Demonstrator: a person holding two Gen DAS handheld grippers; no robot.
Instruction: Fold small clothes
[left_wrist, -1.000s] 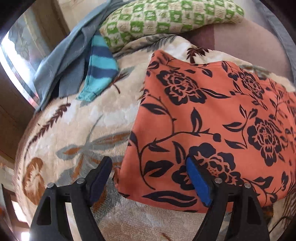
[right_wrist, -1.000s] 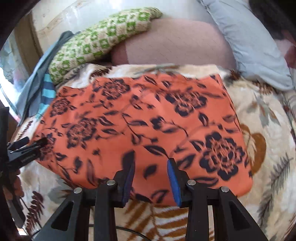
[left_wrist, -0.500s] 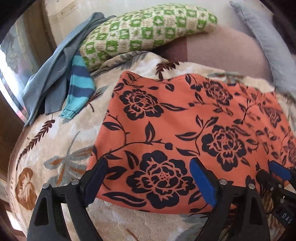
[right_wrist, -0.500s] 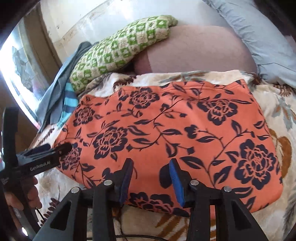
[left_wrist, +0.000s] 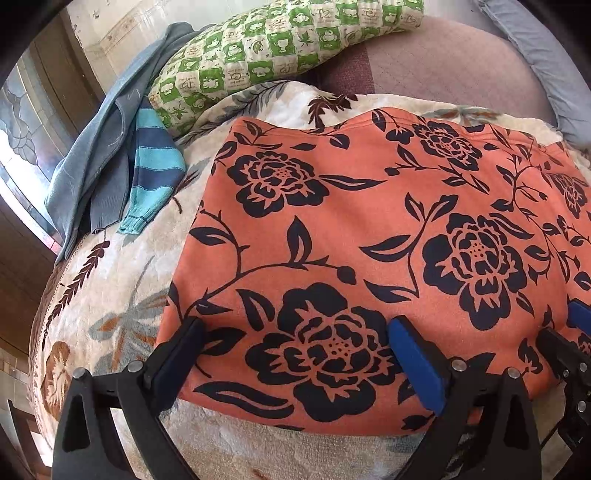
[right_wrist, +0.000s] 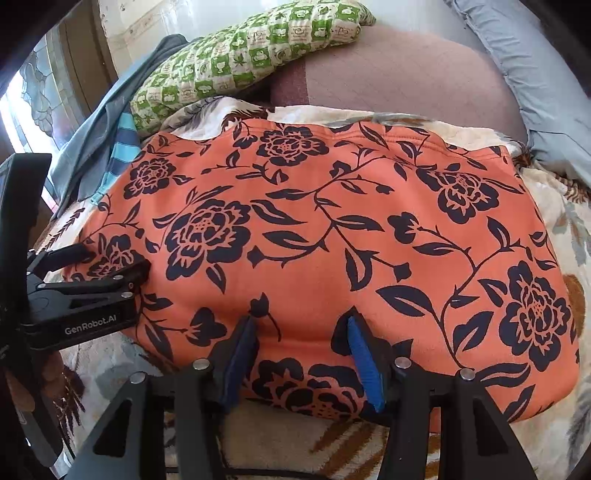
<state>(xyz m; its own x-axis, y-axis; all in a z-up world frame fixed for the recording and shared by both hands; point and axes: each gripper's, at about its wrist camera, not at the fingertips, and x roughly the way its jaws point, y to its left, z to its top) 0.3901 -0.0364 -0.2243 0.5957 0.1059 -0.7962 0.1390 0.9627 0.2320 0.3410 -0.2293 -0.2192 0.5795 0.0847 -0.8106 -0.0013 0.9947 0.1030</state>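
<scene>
Bed (left_wrist: 122, 295): covered by a cream blanket with leaf and flower print; carries all items below.

Brown cushion (right_wrist: 406, 74): at the far side of the bed, beyond the garment.

Garment (right_wrist: 332, 240): orange cloth with black flowers, lying flat and spread wide across the middle of the bed, near edge toward both cameras.

Green checked pillow (left_wrist: 280, 48): far left, leaning onto the brown cushion.

Grey-blue pillow (right_wrist: 535, 74): far right corner.

Grey-blue clothing (left_wrist: 92, 155): heaped at the bed's left edge, with a striped blue sleeve (left_wrist: 153, 173) lying on it.

Left tool (left_wrist: 295, 354): fingers wide apart, having just been opening, over the garment's near left corner; cloth shows between them, not pinched.

Right tool (right_wrist: 301, 354): fingers partly apart, having just been opening, at the garment's near edge; cloth between them, not clamped.
</scene>
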